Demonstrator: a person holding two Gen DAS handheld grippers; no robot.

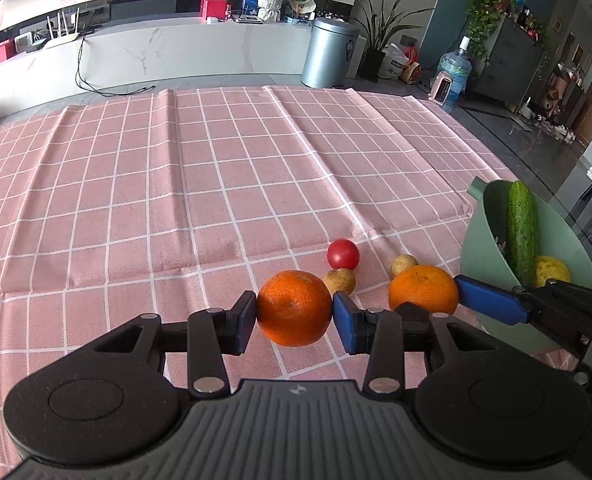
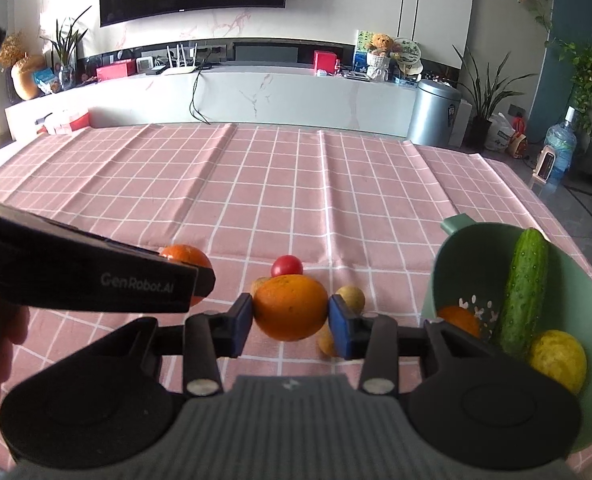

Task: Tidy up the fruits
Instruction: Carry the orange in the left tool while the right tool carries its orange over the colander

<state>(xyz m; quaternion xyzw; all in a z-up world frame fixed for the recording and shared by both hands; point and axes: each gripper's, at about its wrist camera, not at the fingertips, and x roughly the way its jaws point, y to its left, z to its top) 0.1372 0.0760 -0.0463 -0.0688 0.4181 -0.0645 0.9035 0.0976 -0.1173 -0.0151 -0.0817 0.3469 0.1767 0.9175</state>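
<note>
My left gripper is clamped on one orange, and my right gripper is clamped on a second orange, both just left of the green colander on the desk's pink checked cloth. Inside the colander I see a cucumber leaning upright against the wall, a yellow fruit and another orange. Left of the colander, beyond the held oranges, a red tomato and small potatoes lie on the cloth.
</note>
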